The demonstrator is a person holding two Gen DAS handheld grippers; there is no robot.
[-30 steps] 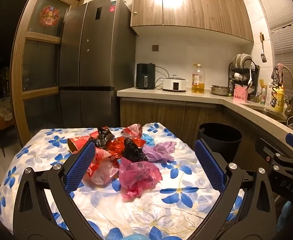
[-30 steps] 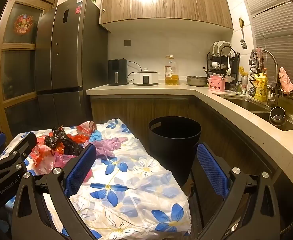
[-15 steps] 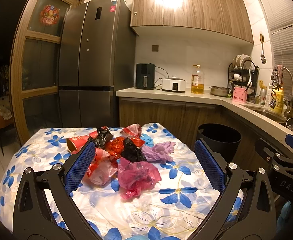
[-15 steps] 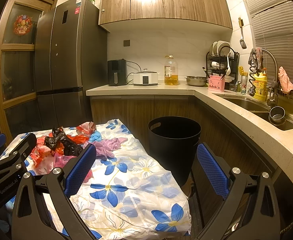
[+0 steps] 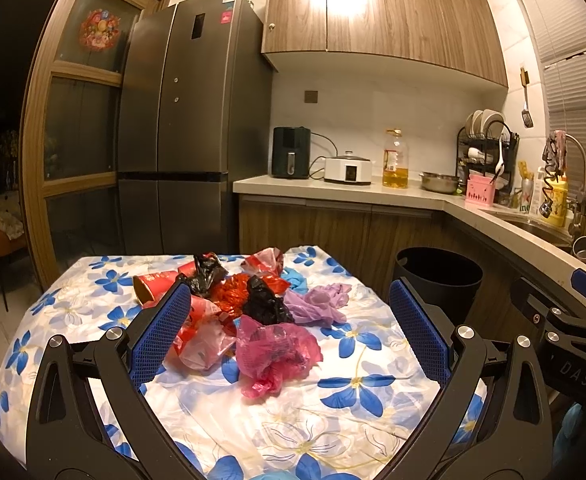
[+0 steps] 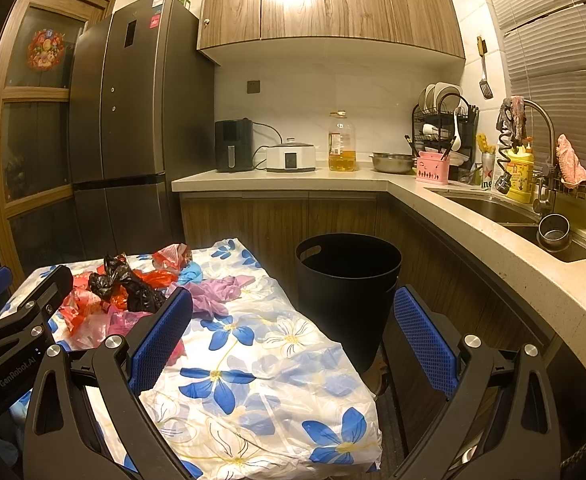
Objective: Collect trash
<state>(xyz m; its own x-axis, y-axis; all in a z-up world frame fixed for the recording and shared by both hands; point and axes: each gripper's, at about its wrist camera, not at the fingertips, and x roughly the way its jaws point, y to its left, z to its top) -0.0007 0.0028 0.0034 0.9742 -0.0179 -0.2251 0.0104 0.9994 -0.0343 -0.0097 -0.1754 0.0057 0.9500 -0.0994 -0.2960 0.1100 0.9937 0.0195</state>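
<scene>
A heap of crumpled plastic bags lies on the flowered tablecloth [image 5: 349, 412]: a pink bag [image 5: 275, 354] nearest, black bags [image 5: 265, 302], a lilac bag [image 5: 317, 304] and a red paper cup [image 5: 155, 284]. My left gripper [image 5: 289, 334] hovers open over the near side of the heap, holding nothing. My right gripper [image 6: 293, 330] is open and empty above the table's right edge, with the heap [image 6: 129, 288] to its left. A black trash bin [image 6: 347, 288] stands on the floor just past that edge; the bin [image 5: 439, 280] also shows in the left wrist view.
A tall grey fridge [image 5: 189, 132] stands behind the table. The L-shaped counter [image 6: 373, 178] carries an air fryer, a cooker, an oil bottle [image 6: 341, 142], a dish rack and a sink [image 6: 489, 208] on the right. A narrow floor gap separates table and cabinets.
Both views shifted only slightly; the grippers stay open and the trash heap has not moved.
</scene>
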